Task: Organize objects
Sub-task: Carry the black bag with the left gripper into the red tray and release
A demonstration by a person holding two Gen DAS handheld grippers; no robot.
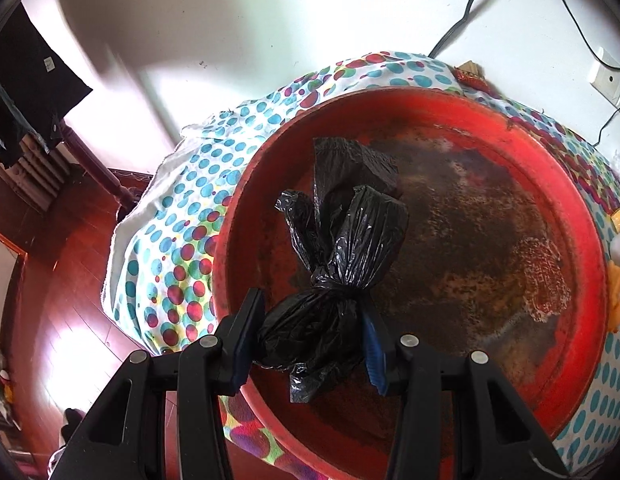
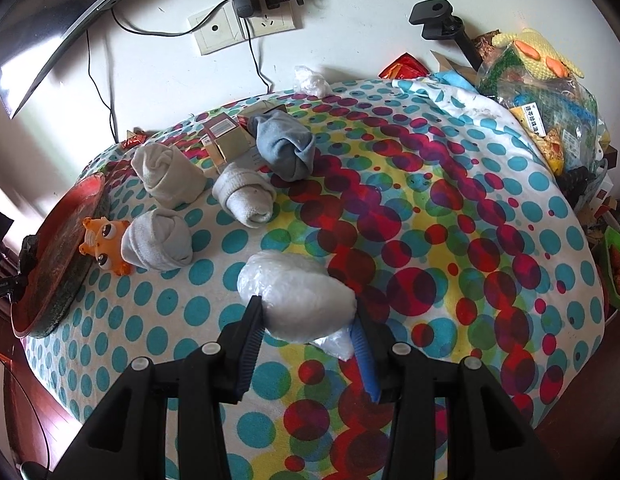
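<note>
My left gripper [image 1: 310, 336] is shut on a knotted black plastic bag [image 1: 334, 264] and holds it over the round red tray [image 1: 269, 208], whose bottom is worn and dark. My right gripper [image 2: 307, 328] is shut on a white plastic-wrapped bundle [image 2: 297, 296] low over the dotted cloth [image 2: 430, 240]. In the right wrist view the red tray [image 2: 65, 224] stands at the table's left edge. Several rolled socks lie on the cloth: three pale ones [image 2: 165, 176] [image 2: 245, 196] [image 2: 157, 240] and a grey-blue one [image 2: 285, 144]. An orange fish toy [image 2: 103, 246] lies beside the tray.
Small gold boxes [image 2: 229, 136] sit behind the socks. A crumpled white bag [image 2: 312, 80] lies at the wall. A heap of packets and a yellow knitted toy [image 2: 542, 80] fills the back right. Wall sockets and cables [image 2: 245, 24] are behind. Wooden floor [image 1: 61, 280] lies left of the table.
</note>
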